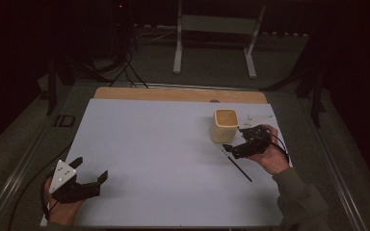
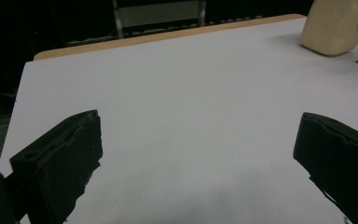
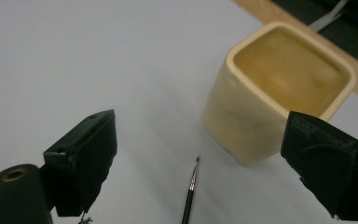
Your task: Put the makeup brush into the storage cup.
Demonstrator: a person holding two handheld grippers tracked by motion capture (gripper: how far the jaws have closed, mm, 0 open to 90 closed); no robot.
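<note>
A pale sheet (image 1: 164,149) is spread over most of the wooden table (image 1: 173,93), a strip of bare wood being left along the far edge. On the sheet's far right a cream square-mouthed cup (image 1: 224,125) is stood upright, its inside seen as empty in the right gripper view.

A thin black pen (image 1: 238,167) is laid flat on the sheet just on the near side of the cup, its tip pointed toward the cup and stopped short of it; a small gap is seen between tip and cup wall.

The right gripper (image 1: 231,148) is held just above the pen, beside the cup, with its jaws spread wide and nothing between them. From its own camera the pen (image 3: 189,191) is framed between the two jaws, the cup (image 3: 275,88) being partly covered by the right-hand jaw. The cup is stood close enough to crowd that side of the pen.

The left gripper (image 1: 90,172) is rested at the near left corner of the sheet, well apart from pen and cup, jaws likewise spread on bare sheet.

Beyond the table, cables (image 1: 125,67) and a white metal frame (image 1: 217,38) are seen on the dark floor.
</note>
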